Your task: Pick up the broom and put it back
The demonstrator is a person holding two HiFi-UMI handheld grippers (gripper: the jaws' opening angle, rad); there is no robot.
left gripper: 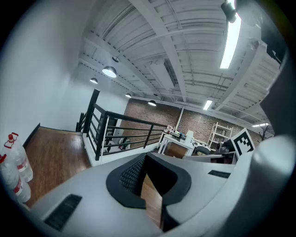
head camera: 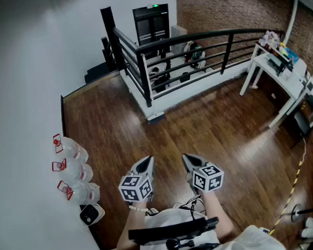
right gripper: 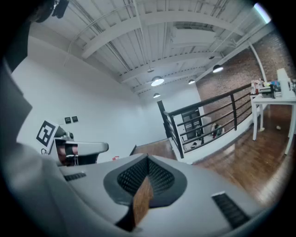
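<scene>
I see no broom in any view. In the head view both grippers are held side by side close to the person's body, over the brown wood floor (head camera: 209, 135), pointing toward the black railing (head camera: 194, 41). My left gripper (head camera: 148, 160) is shut, its tips meeting (left gripper: 146, 155) with nothing between them. My right gripper (head camera: 187, 157) is also shut and empty, jaws closed to a point (right gripper: 148, 157). Each gripper view catches the other gripper's marker cube at its edge.
Three water bottles (head camera: 75, 173) with red handles stand along the white wall at left, with a small white device (head camera: 91, 214) beside them. A white table (head camera: 282, 71) stands at right. A small grey object (head camera: 156, 116) lies at the railing's base. A striped cable (head camera: 291, 190) runs across the floor at lower right.
</scene>
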